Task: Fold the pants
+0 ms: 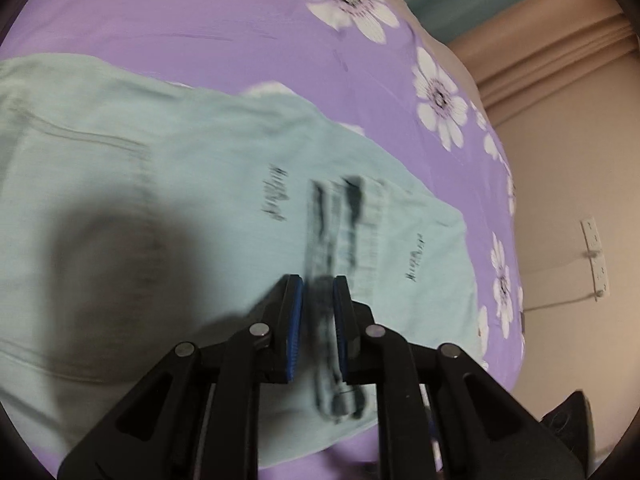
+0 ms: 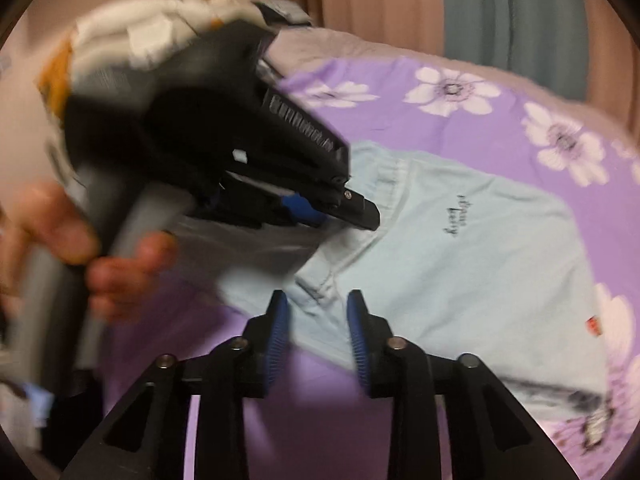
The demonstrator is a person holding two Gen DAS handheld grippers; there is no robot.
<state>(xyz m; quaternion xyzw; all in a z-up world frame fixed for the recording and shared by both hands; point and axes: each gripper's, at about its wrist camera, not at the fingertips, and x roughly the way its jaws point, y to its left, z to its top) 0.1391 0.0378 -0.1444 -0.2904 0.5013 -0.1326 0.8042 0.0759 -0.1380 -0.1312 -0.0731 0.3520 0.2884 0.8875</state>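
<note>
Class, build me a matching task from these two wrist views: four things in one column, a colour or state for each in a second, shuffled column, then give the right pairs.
Column 1
1. pants
2. bedsheet
3. left gripper
4. right gripper

Column 2
A. purple with white flowers
B. pads apart, with the cloth edge between them
C. pale mint green, spread flat
D. clamped on a strip of cloth

Pairs: 1-C, 2-A, 3-D, 4-B
</note>
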